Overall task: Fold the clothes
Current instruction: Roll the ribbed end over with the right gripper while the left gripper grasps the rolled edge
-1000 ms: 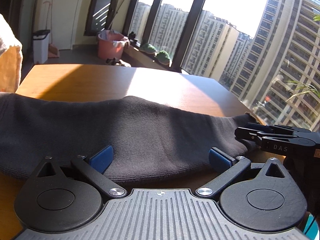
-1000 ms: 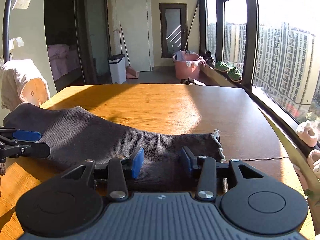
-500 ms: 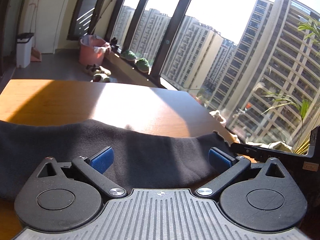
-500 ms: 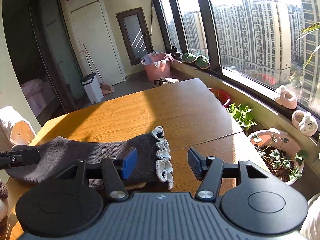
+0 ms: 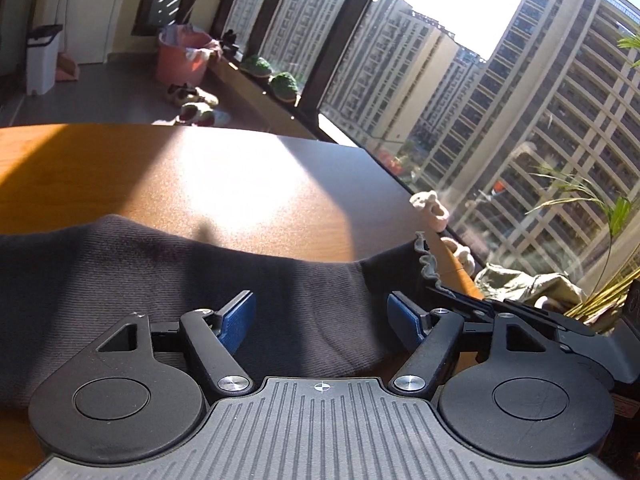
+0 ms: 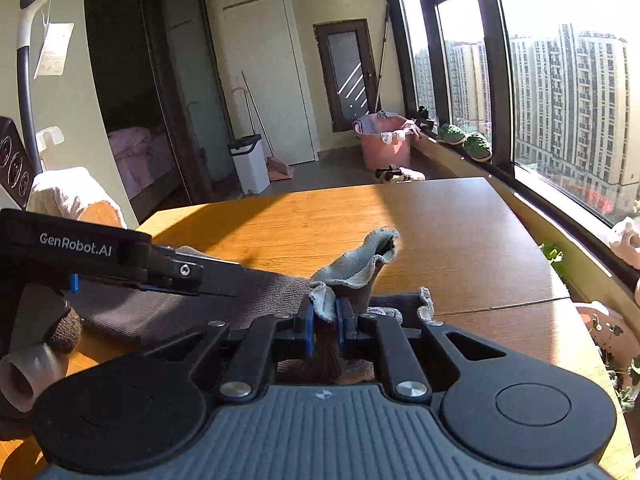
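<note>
The dark grey ribbed knit garment (image 5: 168, 280) lies stretched across the wooden desk (image 6: 440, 232). The right gripper (image 6: 323, 316) pinches its frilled cuff between closed fingers, likely to carry that end over; the left gripper (image 5: 320, 316) spreads wide above the cloth, gripping nothing.

Premises: a high-rise residential flat, sunlit room. Evidence: wooden table (image 6: 440, 216); bed with pink bedding (image 6: 136, 148) beyond a doorway; white pedal bin (image 6: 250, 162); pink laundry tub (image 6: 384, 140); slippers (image 6: 464, 140) on the window ledge; apartment towers (image 5: 500, 120) outside.
</note>
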Available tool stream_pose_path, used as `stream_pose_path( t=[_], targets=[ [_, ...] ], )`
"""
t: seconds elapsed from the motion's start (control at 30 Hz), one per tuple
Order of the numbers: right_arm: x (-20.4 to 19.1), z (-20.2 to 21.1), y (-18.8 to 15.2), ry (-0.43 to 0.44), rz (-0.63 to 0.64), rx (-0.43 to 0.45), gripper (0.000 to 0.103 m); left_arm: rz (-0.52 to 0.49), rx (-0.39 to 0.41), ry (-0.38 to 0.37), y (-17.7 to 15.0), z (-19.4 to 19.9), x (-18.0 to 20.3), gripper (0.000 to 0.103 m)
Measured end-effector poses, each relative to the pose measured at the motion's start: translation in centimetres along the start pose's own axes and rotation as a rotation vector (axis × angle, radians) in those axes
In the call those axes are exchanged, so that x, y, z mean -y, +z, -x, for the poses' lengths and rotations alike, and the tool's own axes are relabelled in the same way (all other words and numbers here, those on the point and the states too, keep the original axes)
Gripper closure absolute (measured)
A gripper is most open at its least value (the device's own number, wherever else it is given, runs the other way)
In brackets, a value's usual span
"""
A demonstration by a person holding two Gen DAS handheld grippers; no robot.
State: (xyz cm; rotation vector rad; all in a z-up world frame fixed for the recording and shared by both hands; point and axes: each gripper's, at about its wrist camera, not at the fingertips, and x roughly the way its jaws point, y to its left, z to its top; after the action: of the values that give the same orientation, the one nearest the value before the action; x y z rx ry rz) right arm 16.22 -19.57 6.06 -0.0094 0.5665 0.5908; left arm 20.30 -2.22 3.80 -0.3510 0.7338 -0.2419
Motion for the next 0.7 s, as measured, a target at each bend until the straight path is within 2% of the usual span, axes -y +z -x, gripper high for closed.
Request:
stream_pose_path(
  t=[0.1, 0.23, 0.3, 0.33, 0.4, 0.5, 0.6, 0.63, 0.7],
  targets=[
    [-1.6, -0.6, -0.9, -0.027, 0.071, -0.013, 0.092, -0.030, -0.005, -0.002, 1.1, -1.2, 1.4, 0.032],
    [-1.0, 0.5, -0.8, -0.068, 0.051, 0.016, 0.092, -0.096, -0.033, 0.011, 1.3, -3.4, 3.1, 0.044],
    [-0.3, 1.5, -0.6, -0.086, 0.031, 0.035, 0.082, -0.123, -0.038, 0.043, 0.8, -4.3, 3.5, 0.048],
    [0.1, 1.9, -0.5, -0.098, 0.020, 0.043, 0.076, -0.128, -0.042, 0.052, 0.7, -4.7, 3.4, 0.049],
    [1.1, 2.4, -0.5, -0.148, -0.026, 0.055, 0.075, -0.129, -0.054, 0.068, 0.2, -5.9, 3.2, 0.050],
    [3.3, 1.8, -0.4, -0.209, -0.163, 0.038, 0.075, -0.152, -0.035, 0.074, -0.2, -6.0, 3.3, 0.050],
    [5.9, 0.5, -1.0, -0.178, -0.326, -0.022, 0.075, -0.169, -0.027, 0.072, -0.6, -5.8, 3.3, 0.049],
    [6.3, 0.3, -1.4, -0.141, -0.364, -0.024, 0.075, -0.164, -0.025, 0.066, -0.6, -5.7, 3.2, 0.049],
    [6.3, -0.1, -1.6, -0.093, -0.368, -0.028, 0.077, -0.154, -0.023, 0.054, -0.6, -5.5, 2.8, 0.049]
  ],
)
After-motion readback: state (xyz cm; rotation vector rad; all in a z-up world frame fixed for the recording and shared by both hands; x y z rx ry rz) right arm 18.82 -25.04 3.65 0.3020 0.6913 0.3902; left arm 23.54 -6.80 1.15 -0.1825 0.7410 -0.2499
